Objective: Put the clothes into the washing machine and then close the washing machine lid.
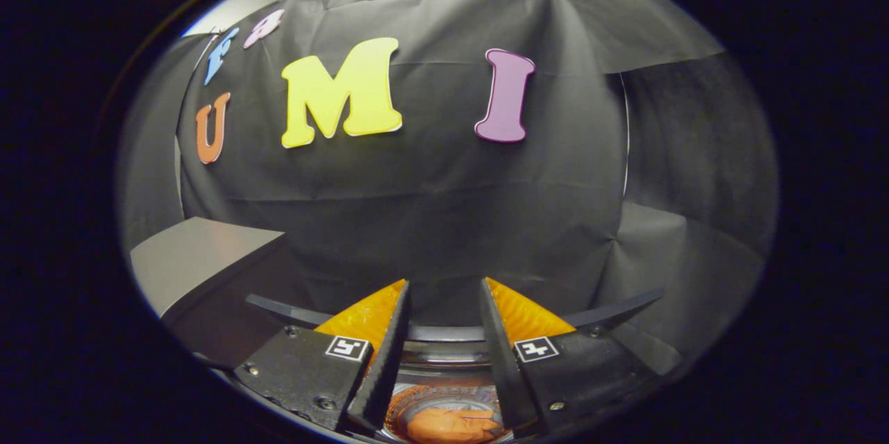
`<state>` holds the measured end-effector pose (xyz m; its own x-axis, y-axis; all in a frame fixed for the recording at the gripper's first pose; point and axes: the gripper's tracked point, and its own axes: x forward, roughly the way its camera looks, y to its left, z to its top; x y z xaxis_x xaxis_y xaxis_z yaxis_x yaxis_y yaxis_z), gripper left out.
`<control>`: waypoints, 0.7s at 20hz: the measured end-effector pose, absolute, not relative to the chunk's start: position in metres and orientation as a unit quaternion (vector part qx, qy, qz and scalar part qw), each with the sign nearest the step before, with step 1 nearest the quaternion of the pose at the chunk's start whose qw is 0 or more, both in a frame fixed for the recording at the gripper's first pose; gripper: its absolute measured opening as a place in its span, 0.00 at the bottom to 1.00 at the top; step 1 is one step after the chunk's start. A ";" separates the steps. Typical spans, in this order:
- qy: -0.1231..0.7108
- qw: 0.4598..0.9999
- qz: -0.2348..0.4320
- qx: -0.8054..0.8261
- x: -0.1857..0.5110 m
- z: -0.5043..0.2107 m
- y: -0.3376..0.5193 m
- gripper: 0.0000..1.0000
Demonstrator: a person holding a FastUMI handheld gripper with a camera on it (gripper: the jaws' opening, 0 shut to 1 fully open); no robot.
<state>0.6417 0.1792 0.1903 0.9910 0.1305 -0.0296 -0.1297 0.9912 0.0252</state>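
Gripper (443, 305) jaws parted, nothing held between them. Below the jaws, orange clothes (451, 423) lie inside the washing machine drum (444, 354). Grey tabletop (187, 256) off to the left.

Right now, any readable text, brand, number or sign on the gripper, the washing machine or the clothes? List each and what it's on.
No readable words or numbers on any of them.
gripper, open, holding nothing: a square black-and-white marker on each finger, a code pattern rather than text.
washing machine rim: no label visible.
orange clothes, low between the fingers: no print legible.
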 end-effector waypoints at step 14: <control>0.037 0.998 0.041 0.007 0.599 0.149 0.176 0.63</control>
